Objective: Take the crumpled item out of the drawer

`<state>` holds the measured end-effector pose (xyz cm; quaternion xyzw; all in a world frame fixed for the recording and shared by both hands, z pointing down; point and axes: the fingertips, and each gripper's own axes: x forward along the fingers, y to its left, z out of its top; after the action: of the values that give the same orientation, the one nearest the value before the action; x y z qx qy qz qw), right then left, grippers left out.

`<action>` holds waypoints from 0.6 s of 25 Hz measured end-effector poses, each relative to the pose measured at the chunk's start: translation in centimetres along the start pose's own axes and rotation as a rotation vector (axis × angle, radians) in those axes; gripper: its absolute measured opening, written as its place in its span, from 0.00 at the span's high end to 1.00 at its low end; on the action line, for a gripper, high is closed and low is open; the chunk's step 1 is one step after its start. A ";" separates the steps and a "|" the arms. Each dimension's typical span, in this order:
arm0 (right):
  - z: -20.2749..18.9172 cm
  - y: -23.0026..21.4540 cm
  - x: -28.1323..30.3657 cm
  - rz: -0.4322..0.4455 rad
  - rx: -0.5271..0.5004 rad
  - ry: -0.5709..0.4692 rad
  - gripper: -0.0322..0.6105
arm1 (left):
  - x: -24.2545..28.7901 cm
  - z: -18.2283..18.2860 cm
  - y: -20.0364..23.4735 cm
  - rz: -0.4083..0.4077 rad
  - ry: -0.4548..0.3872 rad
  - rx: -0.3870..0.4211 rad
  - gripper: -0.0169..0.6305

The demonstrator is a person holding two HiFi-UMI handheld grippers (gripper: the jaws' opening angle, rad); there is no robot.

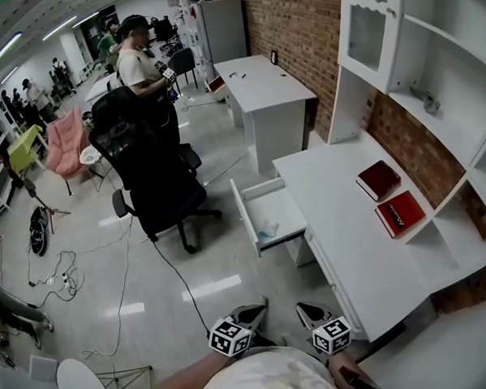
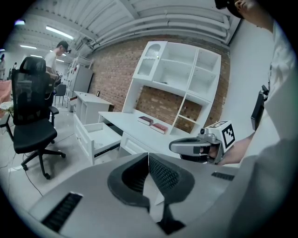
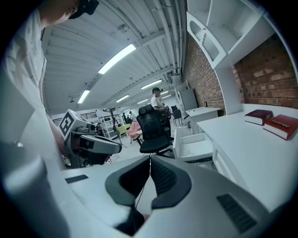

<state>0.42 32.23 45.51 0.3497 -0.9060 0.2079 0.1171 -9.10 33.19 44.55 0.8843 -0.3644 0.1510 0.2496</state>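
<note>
Status note, hand-held tools. Left gripper [image 1: 255, 309]: jaws pressed together at the tips, nothing between them. Right gripper [image 1: 308, 311]: likewise closed tip to tip, empty. Both held low and close to the body, side by side, near each other but not touching, tilted a little downward.

Crumpled item [image 1: 267, 229]: small pale lump lying on the floor of the open drawer [image 1: 245, 207], toward its near end. Ahead of both grippers and well apart from them, roughly on a line running forward between the pair, slightly nearer the left one's side. Touched by neither. Too small to make out in either gripper view.

Drawer standing out from the white desk [image 1: 342, 225]; seen ahead and to the left of the left jaws, ahead and just to the right of the right jaws. Desk top stretching ahead on the right gripper's right side, two red books [image 1: 379, 179] lying on it farther ahead. Black office chair [image 1: 157, 182] ahead and off to the left of the left gripper, near the drawer's front panel.
</note>
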 end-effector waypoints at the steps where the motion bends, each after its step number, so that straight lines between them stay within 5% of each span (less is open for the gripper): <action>1: -0.1 0.0 0.0 -0.001 0.001 0.003 0.91 | 0.0 0.0 0.0 -0.001 0.001 0.001 0.94; 15: 0.1 -1.8 1.8 -0.038 -0.005 0.042 0.91 | 1.4 1.0 1.9 -0.007 -0.002 0.000 0.94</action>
<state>0.32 29.96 46.60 0.3619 -0.8971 0.2107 0.1406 -9.40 30.68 45.02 0.8858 -0.3616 0.1495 0.2496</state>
